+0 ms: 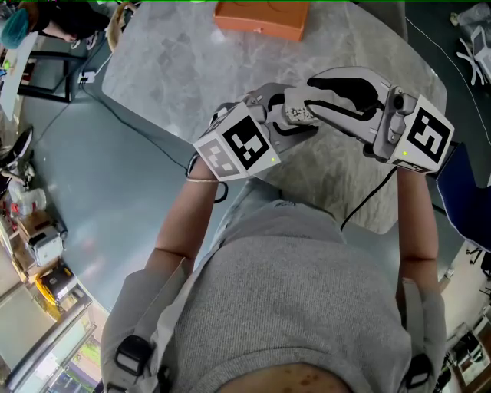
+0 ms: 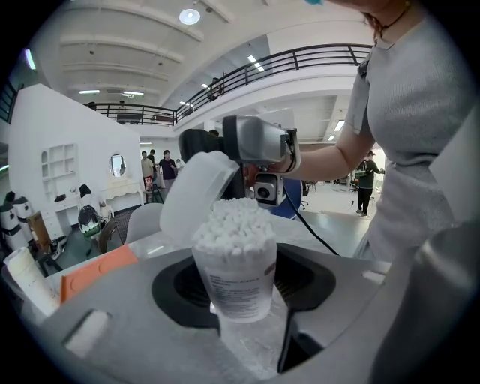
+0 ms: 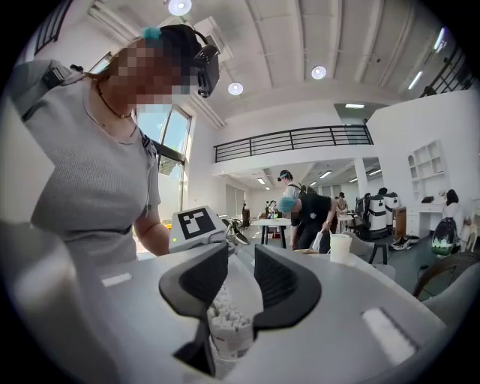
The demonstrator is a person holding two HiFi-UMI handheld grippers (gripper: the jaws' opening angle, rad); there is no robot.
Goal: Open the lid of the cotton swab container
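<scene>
One cotton swab container (image 2: pixel 234 277), packed full, stands upright in my left hand-held gripper (image 2: pixel 244 285), clamped by its body in the air over the near edge of the desk (image 1: pixel 176 61). Its one lid (image 2: pixel 196 196) already tilts up and back from the rim. My right hand-held gripper (image 3: pixel 238 283) appears to pinch that lid, though pad contact is hard to confirm. To finish well, I'd hold the left grip firm and fold the lid back gently without spilling swabs. Two grippers in all; one orange box (image 1: pixel 261 17) lies far across the desk.
</scene>
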